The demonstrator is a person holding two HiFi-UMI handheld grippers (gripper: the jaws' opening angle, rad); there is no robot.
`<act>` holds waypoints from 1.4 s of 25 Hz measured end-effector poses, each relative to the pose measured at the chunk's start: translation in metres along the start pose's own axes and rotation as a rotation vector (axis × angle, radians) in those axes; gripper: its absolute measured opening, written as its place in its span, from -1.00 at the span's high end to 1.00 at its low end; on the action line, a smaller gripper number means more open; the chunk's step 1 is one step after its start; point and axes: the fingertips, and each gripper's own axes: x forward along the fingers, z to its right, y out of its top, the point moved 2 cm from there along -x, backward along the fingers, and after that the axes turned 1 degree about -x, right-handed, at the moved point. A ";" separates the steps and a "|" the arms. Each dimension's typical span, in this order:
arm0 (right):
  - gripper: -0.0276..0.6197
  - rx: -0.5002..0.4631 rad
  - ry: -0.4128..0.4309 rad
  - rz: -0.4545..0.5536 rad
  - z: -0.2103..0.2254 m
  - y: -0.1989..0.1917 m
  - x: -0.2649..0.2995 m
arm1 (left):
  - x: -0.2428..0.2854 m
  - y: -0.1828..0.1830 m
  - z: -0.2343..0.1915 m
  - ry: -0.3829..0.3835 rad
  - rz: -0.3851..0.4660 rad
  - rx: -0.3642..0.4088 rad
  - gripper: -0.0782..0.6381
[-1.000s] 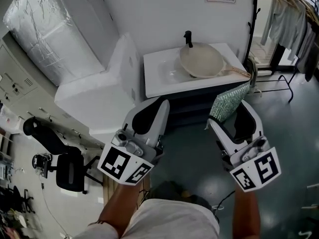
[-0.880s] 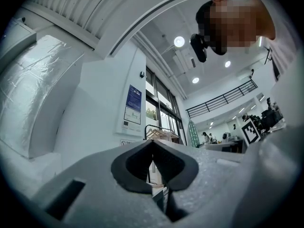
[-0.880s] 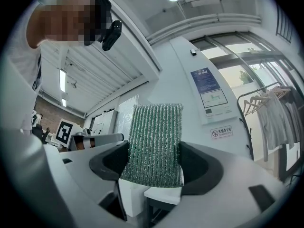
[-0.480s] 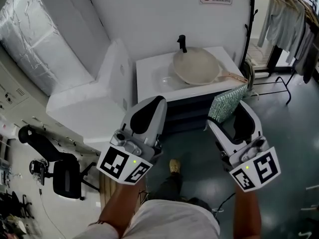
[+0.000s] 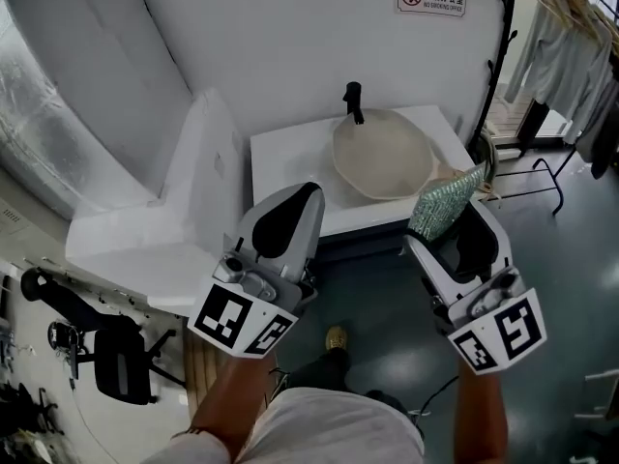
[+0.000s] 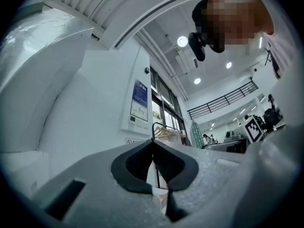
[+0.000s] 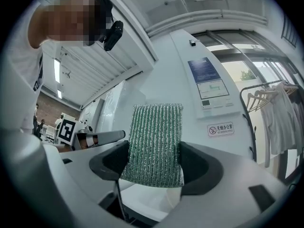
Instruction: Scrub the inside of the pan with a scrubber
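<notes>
Scrubber (image 7: 155, 136) sits clamped in right gripper (image 7: 155, 167) jaws; left gripper (image 6: 153, 161) jaws together.

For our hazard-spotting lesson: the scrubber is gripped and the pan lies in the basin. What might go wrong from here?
1. The pan lies unheld in the basin, and the left gripper is shut on nothing, away from it; scrubbing may shove or rock the pan.
2. The scrubber sticks out well past the fingers of the right gripper, so it might fold or slip under pressure.
3. A stroke could hit the black tap behind the pan.
</notes>
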 end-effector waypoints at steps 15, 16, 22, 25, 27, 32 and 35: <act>-0.13 -0.024 -0.032 -0.043 0.093 -0.036 0.134 | 0.114 -0.059 -0.120 0.000 -0.036 -0.009 0.73; -0.13 -0.028 -0.031 -0.051 0.096 -0.039 0.139 | 0.118 -0.063 -0.126 0.006 -0.040 -0.012 0.74; -0.13 -0.065 -0.008 -0.094 0.117 -0.055 0.168 | 0.136 -0.083 -0.147 0.043 -0.079 -0.018 0.74; -0.13 -0.079 0.019 -0.115 0.127 -0.065 0.185 | 0.145 -0.097 -0.155 0.068 -0.114 -0.012 0.73; -0.13 -0.086 0.042 -0.126 0.132 -0.073 0.194 | 0.150 -0.107 -0.159 0.088 -0.140 -0.007 0.73; -0.13 -0.093 0.111 -0.146 0.145 -0.092 0.211 | 0.159 -0.132 -0.169 0.168 -0.203 -0.004 0.73; -0.13 -0.102 0.153 -0.166 0.155 -0.103 0.220 | 0.166 -0.147 -0.175 0.223 -0.242 -0.006 0.73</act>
